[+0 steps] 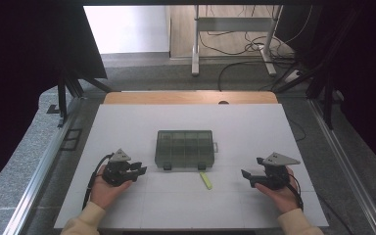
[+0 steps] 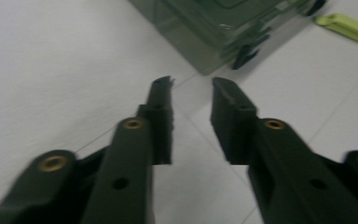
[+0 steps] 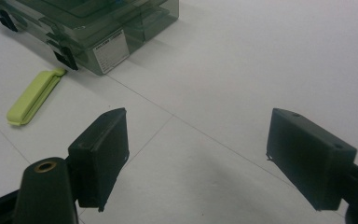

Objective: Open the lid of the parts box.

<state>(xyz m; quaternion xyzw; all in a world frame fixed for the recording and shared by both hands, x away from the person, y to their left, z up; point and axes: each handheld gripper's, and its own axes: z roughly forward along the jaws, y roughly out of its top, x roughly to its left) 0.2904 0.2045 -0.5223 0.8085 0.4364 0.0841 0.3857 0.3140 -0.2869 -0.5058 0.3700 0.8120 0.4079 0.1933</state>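
A smoky-green clear compartment box (image 1: 184, 148) with its lid down lies in the middle of the white board (image 1: 245, 127). A small yellow-green clip (image 1: 205, 180) lies just in front of its right corner. My left gripper (image 1: 139, 171) rests low at the box's left front, pointing right. In the left gripper view the left gripper (image 2: 192, 84) holds nothing, its jaws a narrow gap apart, with the box (image 2: 214, 28) and clip (image 2: 347, 28) ahead. My right gripper (image 1: 251, 169) points left; its jaws (image 3: 198, 116) stand wide apart and empty, with the box (image 3: 98, 28) and clip (image 3: 32, 98) beyond.
The board lies on a wooden table (image 1: 176, 97) whose far edge shows behind it. Metal rails (image 1: 39, 166) run along both sides. A desk frame (image 1: 195, 44) and floor cables stand farther back. A white label (image 3: 111, 52) is on the box's side.
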